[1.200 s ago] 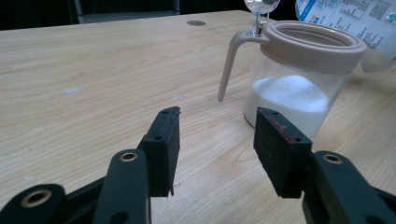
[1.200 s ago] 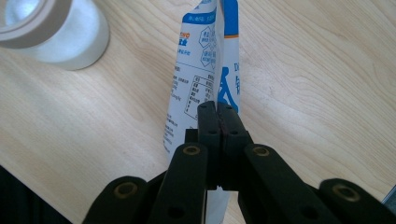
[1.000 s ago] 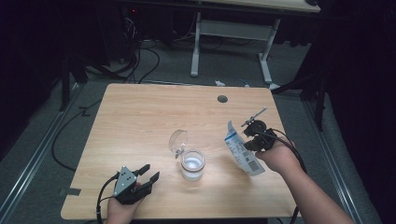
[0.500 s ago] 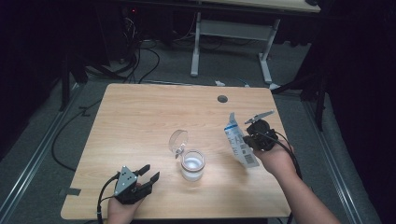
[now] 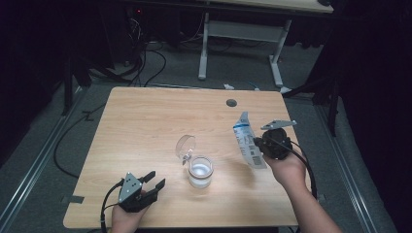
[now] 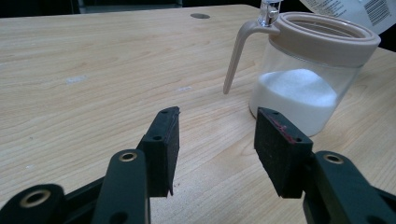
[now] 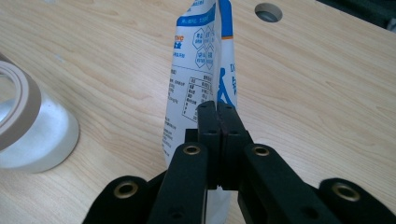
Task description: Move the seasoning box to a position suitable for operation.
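Jar [image 5: 200, 171] standing on surface [image 5: 145, 121] with lid flipped open, already part-filled with white powder. Right tool [image 5: 256, 144] clamped on pouch [image 5: 247, 141], held upright beside jar. Left tool [image 5: 154, 178] open, empty. Probably left: closing lid.

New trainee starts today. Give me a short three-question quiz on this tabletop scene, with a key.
1. True or false: the right gripper is shut on the white and blue pouch.
2. What stands between the jaws of the left gripper?
A. the jar's handle
B. nothing
C. the pouch
3. Fill in: the lid of the jar stands ____.

Key
1. True: the jaws pinch the pouch's edge.
2. B: the jaws stand apart over bare table, short of the jar.
3. Open: it is flipped up, and the jar holds white grains.
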`<state>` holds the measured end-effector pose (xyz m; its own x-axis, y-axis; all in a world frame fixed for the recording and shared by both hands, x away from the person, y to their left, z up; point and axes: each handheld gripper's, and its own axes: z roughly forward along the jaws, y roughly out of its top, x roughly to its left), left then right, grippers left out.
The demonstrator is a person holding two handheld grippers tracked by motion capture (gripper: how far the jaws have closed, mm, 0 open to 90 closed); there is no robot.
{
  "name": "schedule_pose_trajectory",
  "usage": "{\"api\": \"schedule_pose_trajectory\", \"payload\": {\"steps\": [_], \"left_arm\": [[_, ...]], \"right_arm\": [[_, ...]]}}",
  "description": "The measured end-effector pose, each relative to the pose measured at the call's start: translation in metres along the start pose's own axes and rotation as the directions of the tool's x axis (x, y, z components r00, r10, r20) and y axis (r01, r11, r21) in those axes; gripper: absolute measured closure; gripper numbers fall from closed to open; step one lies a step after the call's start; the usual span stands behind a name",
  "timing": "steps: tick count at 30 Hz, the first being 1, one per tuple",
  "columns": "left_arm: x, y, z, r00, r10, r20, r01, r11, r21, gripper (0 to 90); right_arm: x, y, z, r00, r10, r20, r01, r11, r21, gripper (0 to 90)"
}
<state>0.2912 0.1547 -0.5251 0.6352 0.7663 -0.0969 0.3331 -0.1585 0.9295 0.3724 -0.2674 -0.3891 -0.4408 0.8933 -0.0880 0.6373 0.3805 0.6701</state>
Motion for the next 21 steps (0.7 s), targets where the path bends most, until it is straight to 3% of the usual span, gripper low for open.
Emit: {"api": "schedule_pose_trajectory", "payload": {"steps": [5, 7, 9, 12, 21], "left_arm": [[0.001, -0.001, 0.001, 1.0, -0.005, 0.0, 0.005, 1.0, 0.001, 50.4], [0.0, -0.001, 0.001, 1.0, -0.005, 0.001, 0.005, 1.0, 0.002, 50.4], [0.0, -0.001, 0.001, 1.0, -0.003, 0.0, 0.003, 1.0, 0.005, 50.4], [0.0, -0.002, 0.002, 1.0, -0.005, -0.002, 0.005, 1.0, 0.006, 50.4], [0.002, -0.002, 0.001, 0.9999, -0.01, -0.008, 0.01, 0.9999, 0.007, 50.3]], "right_arm": [[-0.002, -0.013, 0.002, 0.9985, 0.048, -0.027, -0.05, 0.998, -0.045, 90.0], [-0.002, -0.017, 0.003, 0.9984, 0.05, -0.025, -0.051, 0.997, -0.052, 90.0], [-0.001, -0.024, 0.002, 0.9998, 0.02, -0.004, -0.02, 0.996, -0.087, 90.0], [-0.002, -0.034, 0.002, 0.9985, 0.05, -0.024, -0.052, 0.992, -0.112, 90.0], [-0.004, -0.047, 0.0, 0.9972, 0.067, -0.033, -0.072, 0.982, -0.174, 90.0]]}}
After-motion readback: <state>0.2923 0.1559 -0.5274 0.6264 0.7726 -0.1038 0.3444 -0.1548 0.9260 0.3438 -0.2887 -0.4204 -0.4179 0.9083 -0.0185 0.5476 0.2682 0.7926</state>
